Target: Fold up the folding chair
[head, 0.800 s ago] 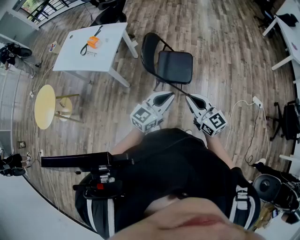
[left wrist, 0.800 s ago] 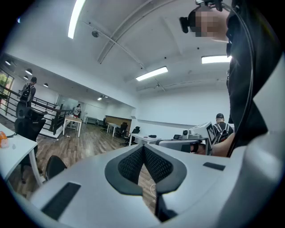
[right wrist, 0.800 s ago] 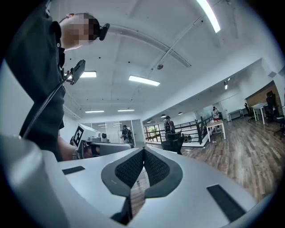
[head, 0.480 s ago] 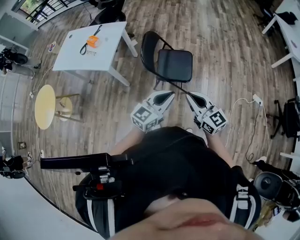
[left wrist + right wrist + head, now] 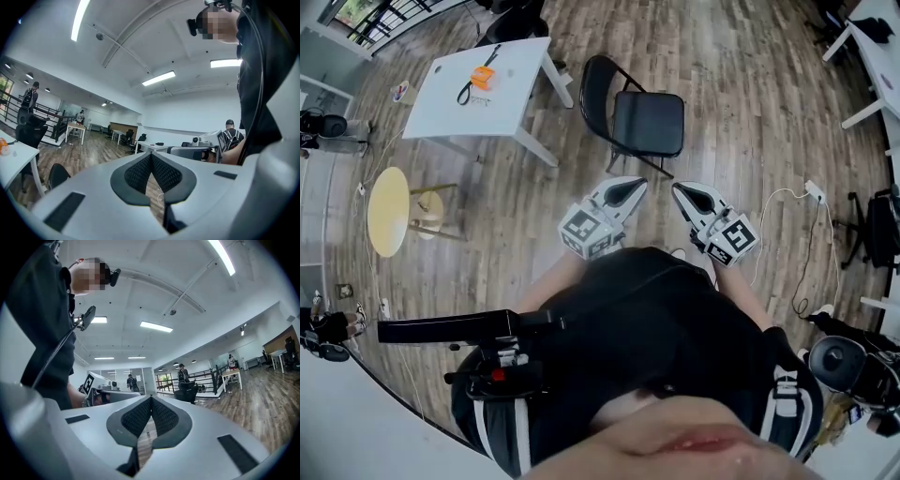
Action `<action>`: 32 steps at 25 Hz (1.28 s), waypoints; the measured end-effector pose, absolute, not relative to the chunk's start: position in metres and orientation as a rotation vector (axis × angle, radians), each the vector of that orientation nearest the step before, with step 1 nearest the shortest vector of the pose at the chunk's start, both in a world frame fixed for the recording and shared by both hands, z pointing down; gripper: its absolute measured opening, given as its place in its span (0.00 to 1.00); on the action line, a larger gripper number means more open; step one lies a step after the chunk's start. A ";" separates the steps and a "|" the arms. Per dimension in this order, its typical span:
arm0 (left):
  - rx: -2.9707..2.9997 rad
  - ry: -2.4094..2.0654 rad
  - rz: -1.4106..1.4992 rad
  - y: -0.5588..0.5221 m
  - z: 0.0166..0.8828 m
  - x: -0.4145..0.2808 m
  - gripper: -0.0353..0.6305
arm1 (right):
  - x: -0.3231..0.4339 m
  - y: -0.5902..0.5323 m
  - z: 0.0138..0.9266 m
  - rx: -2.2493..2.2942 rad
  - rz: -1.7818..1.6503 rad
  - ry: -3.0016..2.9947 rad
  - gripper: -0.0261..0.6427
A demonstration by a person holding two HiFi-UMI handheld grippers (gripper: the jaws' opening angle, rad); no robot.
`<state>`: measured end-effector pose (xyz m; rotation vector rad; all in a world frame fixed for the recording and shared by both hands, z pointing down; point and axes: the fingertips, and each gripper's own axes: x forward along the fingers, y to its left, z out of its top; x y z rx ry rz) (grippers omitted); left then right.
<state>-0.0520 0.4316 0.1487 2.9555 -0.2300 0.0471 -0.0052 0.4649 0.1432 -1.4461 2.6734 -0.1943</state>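
The black folding chair (image 5: pixel 648 123) stands unfolded on the wood floor, its seat toward me and its curved backrest (image 5: pixel 592 89) at the left. My left gripper (image 5: pixel 638 183) and right gripper (image 5: pixel 677 188) are held level in front of my body, just short of the chair's front legs and apart from it. Both are shut with nothing between the jaws. In the left gripper view the left gripper (image 5: pixel 151 155) has its pads together, and the chair's back (image 5: pixel 56 175) shows low at the left. The right gripper (image 5: pixel 150 399) points across the room in its own view.
A white table (image 5: pixel 453 105) with an orange object (image 5: pixel 483 78) stands left of the chair. A round yellow stool (image 5: pixel 388 212) is further left. A white power strip (image 5: pixel 814 192) and cable lie on the floor at right, near an office chair (image 5: pixel 879 234). People stand far off.
The whole head view has drifted slightly; the chair and both grippers sit a little higher in the picture. The grippers stay shut and keep their place relative to the chair.
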 end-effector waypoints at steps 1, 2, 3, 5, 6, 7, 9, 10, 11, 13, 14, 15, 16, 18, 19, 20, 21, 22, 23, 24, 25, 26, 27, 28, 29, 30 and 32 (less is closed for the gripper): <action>2.957 -0.238 0.056 0.431 0.150 -0.052 0.06 | -0.006 0.466 0.144 -1.423 -0.203 2.678 0.05; 2.960 -0.247 0.073 0.430 0.153 -0.052 0.06 | -0.006 0.466 0.146 -1.409 -0.217 2.679 0.05; 2.966 -0.253 0.093 0.429 0.156 -0.051 0.06 | -0.005 0.466 0.149 -1.408 -0.229 2.679 0.05; 2.977 -0.259 0.126 0.427 0.161 -0.050 0.06 | -0.003 0.463 0.152 -1.425 -0.244 2.679 0.05; 2.979 -0.260 0.131 0.426 0.162 -0.051 0.06 | -0.004 0.462 0.152 -1.432 -0.249 2.678 0.05; 2.980 -0.262 0.127 0.425 0.163 -0.053 0.06 | -0.006 0.461 0.152 -1.434 -0.251 2.678 0.05; 2.974 -0.267 0.106 0.421 0.162 -0.056 0.06 | -0.012 0.459 0.152 -1.435 -0.245 2.681 0.05; 2.968 -0.270 0.096 0.419 0.162 -0.058 0.06 | -0.014 0.457 0.153 -1.439 -0.238 2.685 0.05; 2.964 -0.276 0.089 0.416 0.163 -0.061 0.06 | -0.017 0.455 0.153 -1.445 -0.230 2.688 0.05; 2.960 -0.291 0.081 0.408 0.164 -0.068 0.06 | -0.024 0.449 0.154 -1.460 -0.214 2.691 0.05; 2.958 -0.300 0.079 0.404 0.164 -0.071 0.06 | -0.027 0.446 0.153 -1.466 -0.207 2.693 0.05; 2.955 -0.307 0.076 0.400 0.166 -0.075 0.06 | -0.031 0.442 0.153 -1.470 -0.202 2.695 0.05; 2.950 -0.312 0.074 0.397 0.167 -0.079 0.06 | -0.034 0.439 0.153 -1.471 -0.198 2.700 0.05; 2.939 -0.315 0.071 0.390 0.169 -0.085 0.06 | -0.041 0.432 0.152 -1.472 -0.194 2.710 0.05; 2.934 -0.314 0.069 0.387 0.169 -0.088 0.06 | -0.043 0.429 0.152 -1.477 -0.195 2.711 0.05; 2.930 -0.313 0.066 0.384 0.170 -0.091 0.06 | -0.046 0.426 0.153 -1.484 -0.199 2.707 0.05; 2.925 -0.311 0.063 0.381 0.170 -0.094 0.06 | -0.048 0.422 0.153 -1.491 -0.205 2.699 0.05; 2.921 -0.310 0.061 0.377 0.171 -0.097 0.06 | -0.050 0.418 0.154 -1.499 -0.214 2.689 0.05; 2.917 -0.308 0.061 0.372 0.172 -0.101 0.06 | -0.053 0.412 0.156 -1.507 -0.224 2.680 0.05; 2.915 -0.303 0.063 0.367 0.174 -0.106 0.06 | -0.056 0.407 0.157 -1.514 -0.232 2.671 0.05; 2.913 -0.297 0.068 0.362 0.175 -0.111 0.06 | -0.061 0.400 0.159 -1.521 -0.238 2.664 0.05; 2.911 -0.289 0.074 0.357 0.177 -0.117 0.06 | -0.066 0.394 0.160 -1.527 -0.243 2.658 0.05; 2.909 -0.281 0.081 0.352 0.179 -0.123 0.06 | -0.070 0.388 0.161 -1.534 -0.249 2.653 0.05; 2.907 -0.274 0.088 0.348 0.181 -0.127 0.06 | -0.074 0.385 0.162 -1.540 -0.256 2.647 0.05; 2.906 -0.269 0.095 0.346 0.183 -0.131 0.06 | -0.076 0.382 0.164 -1.545 -0.262 2.640 0.05; 2.905 -0.264 0.102 0.344 0.184 -0.133 0.06 | -0.077 0.381 0.165 -1.550 -0.268 2.635 0.05; 2.909 -0.253 0.113 0.339 0.185 -0.134 0.06 | -0.078 0.378 0.165 -1.565 -0.269 2.627 0.05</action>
